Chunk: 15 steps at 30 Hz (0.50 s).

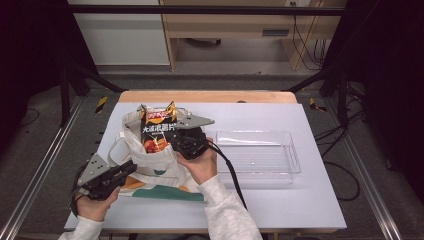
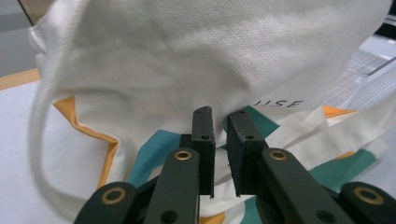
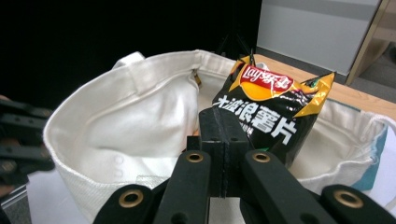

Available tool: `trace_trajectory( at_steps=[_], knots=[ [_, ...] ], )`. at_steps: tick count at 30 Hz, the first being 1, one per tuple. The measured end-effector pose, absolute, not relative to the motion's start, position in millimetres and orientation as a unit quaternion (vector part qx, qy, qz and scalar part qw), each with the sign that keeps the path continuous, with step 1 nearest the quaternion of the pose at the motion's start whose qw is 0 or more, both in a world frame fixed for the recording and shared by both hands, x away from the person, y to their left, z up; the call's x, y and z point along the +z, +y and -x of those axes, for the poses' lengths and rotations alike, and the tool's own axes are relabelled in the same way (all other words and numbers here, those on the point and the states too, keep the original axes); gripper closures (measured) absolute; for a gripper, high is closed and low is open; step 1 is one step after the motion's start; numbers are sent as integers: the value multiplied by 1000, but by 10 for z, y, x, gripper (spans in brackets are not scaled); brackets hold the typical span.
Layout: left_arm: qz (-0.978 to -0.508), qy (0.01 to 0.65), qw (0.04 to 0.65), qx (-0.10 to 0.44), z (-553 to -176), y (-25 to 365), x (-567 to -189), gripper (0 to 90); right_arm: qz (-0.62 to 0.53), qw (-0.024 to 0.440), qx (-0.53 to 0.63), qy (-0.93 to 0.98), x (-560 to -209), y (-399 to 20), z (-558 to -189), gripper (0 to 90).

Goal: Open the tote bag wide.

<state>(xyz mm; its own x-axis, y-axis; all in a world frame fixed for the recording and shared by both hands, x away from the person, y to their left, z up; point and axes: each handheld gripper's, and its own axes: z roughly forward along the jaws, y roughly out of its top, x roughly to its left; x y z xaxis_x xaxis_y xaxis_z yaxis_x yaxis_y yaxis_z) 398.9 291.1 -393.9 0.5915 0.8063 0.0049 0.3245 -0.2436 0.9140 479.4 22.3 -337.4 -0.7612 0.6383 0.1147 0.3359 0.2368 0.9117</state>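
On the white table [image 1: 280, 210], the left gripper [image 1: 127, 169], jaws nearly together with a narrow gap, pinches a fold of the white canvas tote bag [image 1: 150, 167]. The right gripper [image 1: 175, 141], jaws clamped together, grips the black Lay's crisp packet [image 1: 156, 131] standing upright in the bag's mouth. A clear plastic tray [image 1: 295, 165] lies just right of the bag.

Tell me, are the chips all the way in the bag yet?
Not yet. The chip bag is halfway into the tote bag, its top sticking out, with the right gripper at it. The left gripper is at the cloth. The clear tray sits empty.
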Motion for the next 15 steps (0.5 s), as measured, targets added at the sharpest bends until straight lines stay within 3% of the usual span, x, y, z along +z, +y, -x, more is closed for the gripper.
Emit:
trace_trajectory(
  at_steps=[4, 10, 15],
  knots=[
    [-728, 380, 508, 260, -3913, 3038, -3802, 896, -310, 144, 528, 777, -3395, 216, -4725, 900],
    [-692, 385, 536, 293, -3968, 3147, -3417, 900, -303, 137, 529, 781, -3498, 215, -4612, 900],
    [-718, 384, 503, 289, -4322, 3022, -3257, 900, -296, 133, 531, 783, -3585, 199, -4523, 900]
  ],
)
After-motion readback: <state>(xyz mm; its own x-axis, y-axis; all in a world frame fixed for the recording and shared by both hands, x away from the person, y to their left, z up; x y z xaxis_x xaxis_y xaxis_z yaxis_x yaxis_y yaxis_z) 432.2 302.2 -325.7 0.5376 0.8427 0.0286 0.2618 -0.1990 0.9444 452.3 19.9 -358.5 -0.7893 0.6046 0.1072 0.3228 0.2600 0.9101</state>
